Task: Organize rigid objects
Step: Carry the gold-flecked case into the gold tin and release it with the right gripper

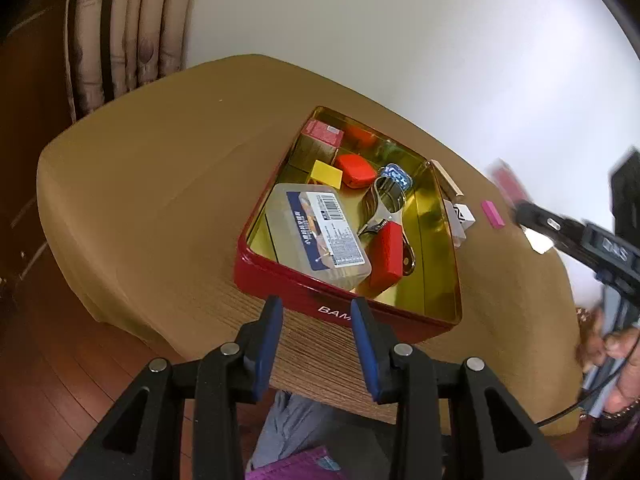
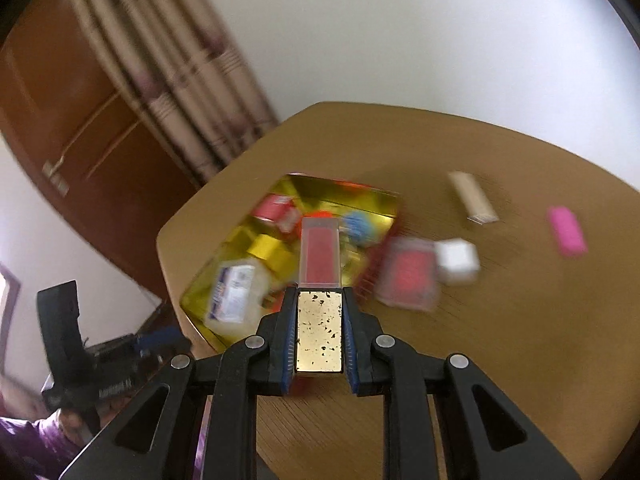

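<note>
A red tin (image 1: 340, 312) with a gold inside sits on the tan table (image 1: 160, 184). It holds a clear plastic box (image 1: 320, 236), red blocks, a yellow block (image 1: 326, 174) and a metal clip (image 1: 384, 204). My left gripper (image 1: 316, 312) is open and empty just in front of the tin's near wall. My right gripper (image 2: 320, 296) is shut on a lipstick-like case (image 2: 319, 280) with a gold base and a clear red top, held above the table near the tin (image 2: 240, 232). The right wrist view is blurred.
On the table beside the tin lie a pink block (image 2: 567, 230), a beige stick box (image 2: 472, 198), a white cube (image 2: 456, 260) and a red clear case (image 2: 408, 274). The pink block (image 1: 493, 213) also shows in the left wrist view. Curtains (image 1: 128, 28) and a white wall stand behind.
</note>
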Demonstrator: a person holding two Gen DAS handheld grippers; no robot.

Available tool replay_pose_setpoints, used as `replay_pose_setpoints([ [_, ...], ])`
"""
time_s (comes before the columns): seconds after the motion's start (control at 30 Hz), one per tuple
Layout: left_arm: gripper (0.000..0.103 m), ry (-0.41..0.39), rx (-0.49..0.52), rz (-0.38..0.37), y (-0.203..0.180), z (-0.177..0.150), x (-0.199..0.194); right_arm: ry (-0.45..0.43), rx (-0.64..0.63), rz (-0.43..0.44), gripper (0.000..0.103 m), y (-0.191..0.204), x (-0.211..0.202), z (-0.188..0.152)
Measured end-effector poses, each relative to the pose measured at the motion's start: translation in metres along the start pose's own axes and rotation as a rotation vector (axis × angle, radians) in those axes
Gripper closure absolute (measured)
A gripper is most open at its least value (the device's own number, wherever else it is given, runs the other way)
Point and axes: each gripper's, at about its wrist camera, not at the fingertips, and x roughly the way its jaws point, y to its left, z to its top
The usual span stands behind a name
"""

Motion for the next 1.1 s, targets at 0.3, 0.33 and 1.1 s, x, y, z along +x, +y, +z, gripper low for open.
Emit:
replay_pose_setpoints([
  [0.3,0.067,0.007,-0.038,-0.009,0.014,0.003,0.003,0.105,-0.062,-0.035,0.084,0.035,0.089,0.023],
  [0.33,0.067,0.012,-0.041,-0.011,0.015,0.003,0.004,0.110,-0.071,-0.044,0.084,0.036,0.095,0.024],
  [1.1,0.066,0.097,-0.067,-0.037,0.013,-0.004,0.029,0.014,-0.104,-0.350,0.064,-0.023,0.038,-0.014],
])
